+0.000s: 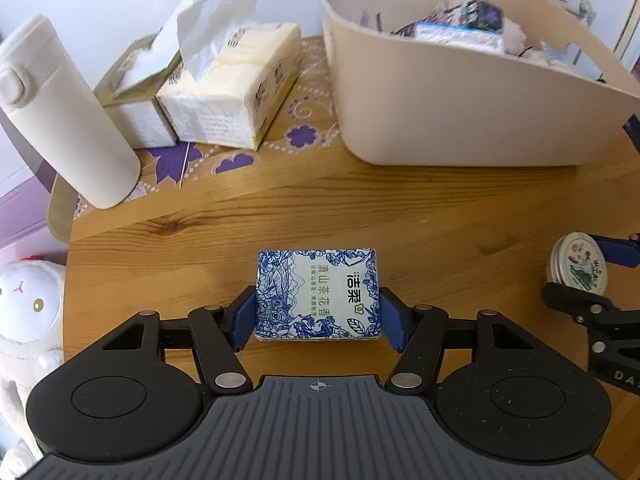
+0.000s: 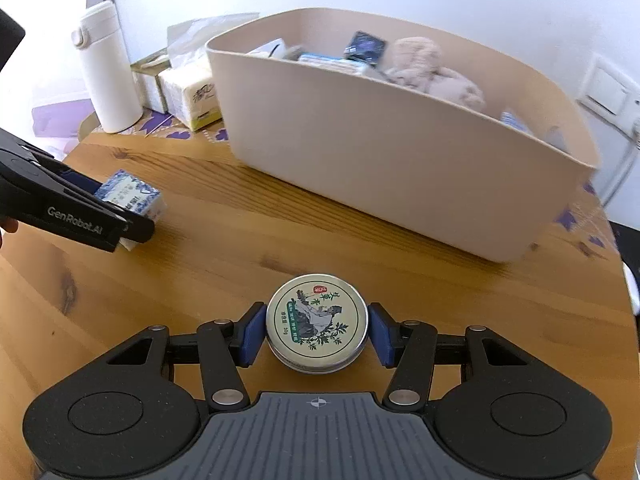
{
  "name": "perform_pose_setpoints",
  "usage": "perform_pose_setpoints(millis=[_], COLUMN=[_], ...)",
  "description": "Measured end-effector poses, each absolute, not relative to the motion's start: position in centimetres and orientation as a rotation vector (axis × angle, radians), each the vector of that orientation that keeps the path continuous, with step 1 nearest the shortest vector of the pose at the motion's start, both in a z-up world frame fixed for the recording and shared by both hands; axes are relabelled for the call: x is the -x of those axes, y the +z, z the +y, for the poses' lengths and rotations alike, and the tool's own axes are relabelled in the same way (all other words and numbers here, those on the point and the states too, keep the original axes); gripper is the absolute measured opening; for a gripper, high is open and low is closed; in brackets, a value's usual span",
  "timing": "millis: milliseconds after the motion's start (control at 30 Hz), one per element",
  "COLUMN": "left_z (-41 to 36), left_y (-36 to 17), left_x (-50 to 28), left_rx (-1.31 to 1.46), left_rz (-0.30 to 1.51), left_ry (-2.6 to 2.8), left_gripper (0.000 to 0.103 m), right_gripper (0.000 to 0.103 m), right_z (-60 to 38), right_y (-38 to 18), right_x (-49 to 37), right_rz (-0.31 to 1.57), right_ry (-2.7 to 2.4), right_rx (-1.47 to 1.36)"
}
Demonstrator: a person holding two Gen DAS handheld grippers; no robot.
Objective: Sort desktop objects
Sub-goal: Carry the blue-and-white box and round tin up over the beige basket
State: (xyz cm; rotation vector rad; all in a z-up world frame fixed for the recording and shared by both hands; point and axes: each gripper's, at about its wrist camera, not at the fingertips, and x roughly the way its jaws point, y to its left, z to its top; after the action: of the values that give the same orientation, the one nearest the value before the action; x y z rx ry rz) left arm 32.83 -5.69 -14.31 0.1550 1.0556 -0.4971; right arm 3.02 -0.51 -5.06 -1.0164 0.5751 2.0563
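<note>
My left gripper (image 1: 318,314) is shut on a blue-and-white tissue pack (image 1: 317,294), its blue pads pressed to both sides, just above the wooden table (image 1: 360,208). My right gripper (image 2: 317,330) is shut on a round flat tin (image 2: 317,322) with a green plant picture on its lid. The tin also shows at the right edge of the left wrist view (image 1: 578,262). The tissue pack shows at the left of the right wrist view (image 2: 132,194). A beige storage bin (image 1: 460,100) (image 2: 400,148) stands at the back, holding a plush toy, packets and boxes.
A white thermos (image 1: 60,116) (image 2: 108,68) stands at the back left. Two open tissue packs (image 1: 232,84) lie beside it on a purple-flowered mat. A white plush toy (image 1: 28,308) sits off the table's left edge.
</note>
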Motion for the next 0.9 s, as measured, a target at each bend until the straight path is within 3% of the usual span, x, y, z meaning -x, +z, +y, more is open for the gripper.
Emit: perform_pose_setpoints(millis=[900], left_z=[-9.9], left_y=[-3.7], left_x=[-30.1], left_rx=[-0.114], left_rz=[0.841], left_ry=[-0.554], left_gripper=[0.063], right_gripper=[0.051], right_z=[-0.8], right_y=[4.8], right_x=[-13.3], right_rz=[0.385], right_ry=[2.108], right_rx=[0.811])
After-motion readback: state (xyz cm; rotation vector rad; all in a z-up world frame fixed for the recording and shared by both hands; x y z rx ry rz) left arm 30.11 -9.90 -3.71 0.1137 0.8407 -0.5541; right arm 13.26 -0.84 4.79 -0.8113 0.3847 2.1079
